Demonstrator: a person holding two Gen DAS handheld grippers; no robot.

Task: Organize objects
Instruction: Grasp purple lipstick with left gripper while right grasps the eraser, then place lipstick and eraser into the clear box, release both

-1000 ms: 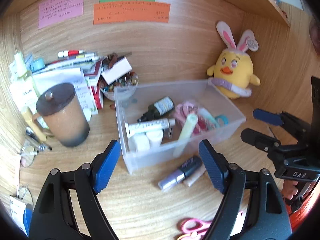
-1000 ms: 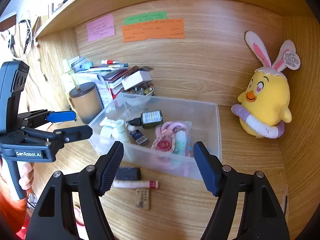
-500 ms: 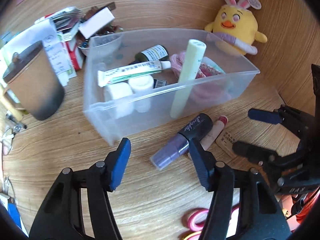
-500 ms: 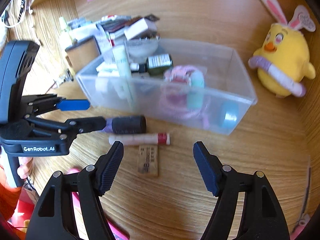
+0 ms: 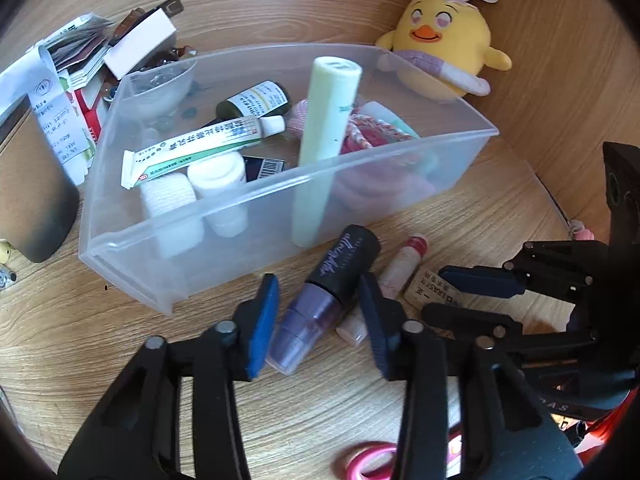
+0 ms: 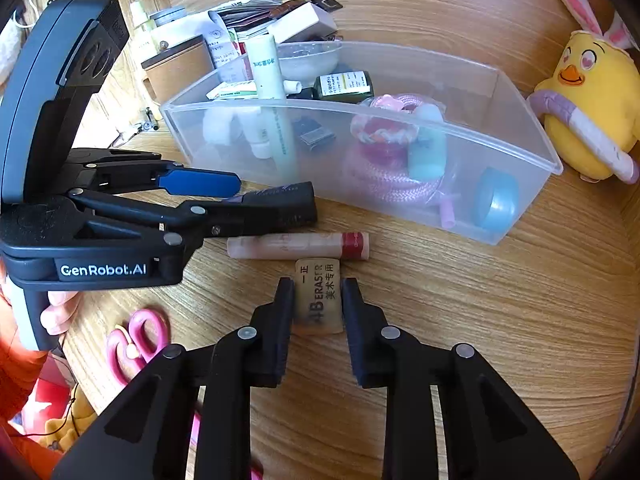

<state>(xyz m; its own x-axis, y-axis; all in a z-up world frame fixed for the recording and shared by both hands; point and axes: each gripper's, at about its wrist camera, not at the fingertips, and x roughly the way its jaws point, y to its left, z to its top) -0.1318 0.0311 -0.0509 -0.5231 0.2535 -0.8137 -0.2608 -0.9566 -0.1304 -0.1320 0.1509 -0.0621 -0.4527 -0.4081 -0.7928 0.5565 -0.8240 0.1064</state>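
A clear plastic bin (image 5: 280, 200) (image 6: 400, 120) on the wooden desk holds tubes, bottles and a pink rope. In front of it lie a purple tube with a black cap (image 5: 328, 292) (image 6: 280, 204), a pink lip balm (image 5: 396, 272) (image 6: 296, 246) and a tan eraser (image 6: 318, 296) (image 5: 430, 290). My left gripper (image 5: 320, 316) (image 6: 236, 196) is open, its fingers on either side of the purple tube. My right gripper (image 6: 316, 304) (image 5: 452, 292) has narrowed around the eraser; its fingers stand close beside it and a small gap shows.
A yellow chick plush (image 5: 444, 48) (image 6: 588, 108) sits right of the bin. A brown lidded cup (image 5: 32, 188) and a pile of papers and boxes (image 5: 80, 60) are at the left. Pink scissors (image 6: 136, 340) (image 5: 372, 460) lie near the desk's front edge.
Both grippers have dropped towards the desk. The left has narrowed around the purple tube. The right has narrowed around the eraser.
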